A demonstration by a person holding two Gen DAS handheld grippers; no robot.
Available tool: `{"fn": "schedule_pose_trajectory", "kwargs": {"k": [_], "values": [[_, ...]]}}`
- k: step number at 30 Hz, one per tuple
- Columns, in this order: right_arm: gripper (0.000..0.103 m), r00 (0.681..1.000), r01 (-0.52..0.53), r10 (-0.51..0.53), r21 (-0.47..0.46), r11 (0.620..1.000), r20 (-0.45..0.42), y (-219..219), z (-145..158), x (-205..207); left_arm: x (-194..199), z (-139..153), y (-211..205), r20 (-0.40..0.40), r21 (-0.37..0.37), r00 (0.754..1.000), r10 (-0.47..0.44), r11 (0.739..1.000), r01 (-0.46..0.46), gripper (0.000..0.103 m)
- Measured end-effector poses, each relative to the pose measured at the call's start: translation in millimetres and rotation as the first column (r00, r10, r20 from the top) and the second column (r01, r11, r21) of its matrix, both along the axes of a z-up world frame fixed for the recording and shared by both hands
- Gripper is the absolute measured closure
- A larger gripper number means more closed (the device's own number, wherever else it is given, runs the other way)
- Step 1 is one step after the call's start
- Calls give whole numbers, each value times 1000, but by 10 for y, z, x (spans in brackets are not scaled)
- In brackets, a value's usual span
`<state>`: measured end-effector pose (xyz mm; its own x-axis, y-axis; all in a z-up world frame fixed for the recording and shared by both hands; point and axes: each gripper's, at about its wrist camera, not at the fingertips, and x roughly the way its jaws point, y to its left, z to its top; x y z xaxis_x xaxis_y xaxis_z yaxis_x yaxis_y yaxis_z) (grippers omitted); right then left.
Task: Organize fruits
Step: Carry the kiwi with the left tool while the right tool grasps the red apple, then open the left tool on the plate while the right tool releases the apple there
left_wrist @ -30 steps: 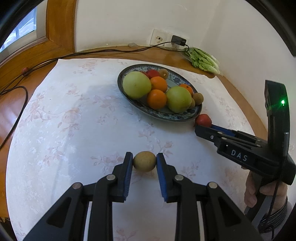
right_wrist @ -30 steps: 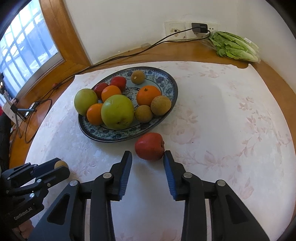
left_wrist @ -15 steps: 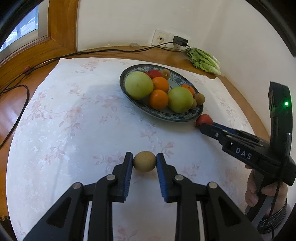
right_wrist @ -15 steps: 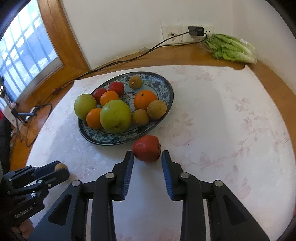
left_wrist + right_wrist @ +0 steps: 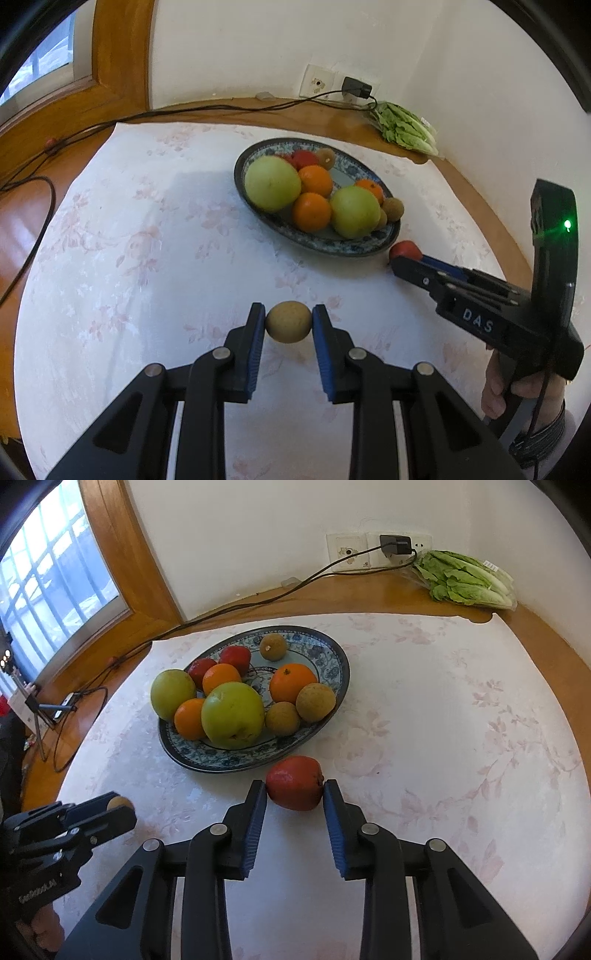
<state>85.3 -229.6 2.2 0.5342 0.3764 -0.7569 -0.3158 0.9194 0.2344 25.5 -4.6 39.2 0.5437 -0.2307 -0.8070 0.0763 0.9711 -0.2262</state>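
Note:
My left gripper [image 5: 289,320] is shut on a small brown kiwi-like fruit [image 5: 288,322] and holds it just above the tablecloth. My right gripper [image 5: 294,792] is shut on a red fruit [image 5: 294,782] that sits by the near rim of the blue patterned plate [image 5: 334,653]. The plate holds two green apples [image 5: 232,714], several oranges, red fruits and brown fruits. In the left wrist view the plate [image 5: 347,249] lies ahead, with the right gripper [image 5: 410,264] and the red fruit [image 5: 404,250] at its right edge.
A floral white cloth [image 5: 461,716] covers the round wooden table. A bag of lettuce [image 5: 465,579] lies at the back right by the wall socket [image 5: 347,552]. A black cable [image 5: 229,609] runs along the back edge. A window is at the left.
The right gripper's jaws have closed onto the red fruit. The left gripper has lifted and tilted a little with the brown fruit still in it; the plate looks farther off.

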Motion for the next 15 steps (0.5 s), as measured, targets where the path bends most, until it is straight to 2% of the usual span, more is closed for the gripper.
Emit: {"fn": "schedule_pose_trajectory", "kwargs": {"k": [10,15], "values": [[70,999,-14,14,16,1000,52,5,229,-37,268,184,-114,67,27,997,-34,999,33,76],[70,998,-28,27,16,999,60,48,241,4,442,140,-231,73,44,996,-54,998,50,76]]}}
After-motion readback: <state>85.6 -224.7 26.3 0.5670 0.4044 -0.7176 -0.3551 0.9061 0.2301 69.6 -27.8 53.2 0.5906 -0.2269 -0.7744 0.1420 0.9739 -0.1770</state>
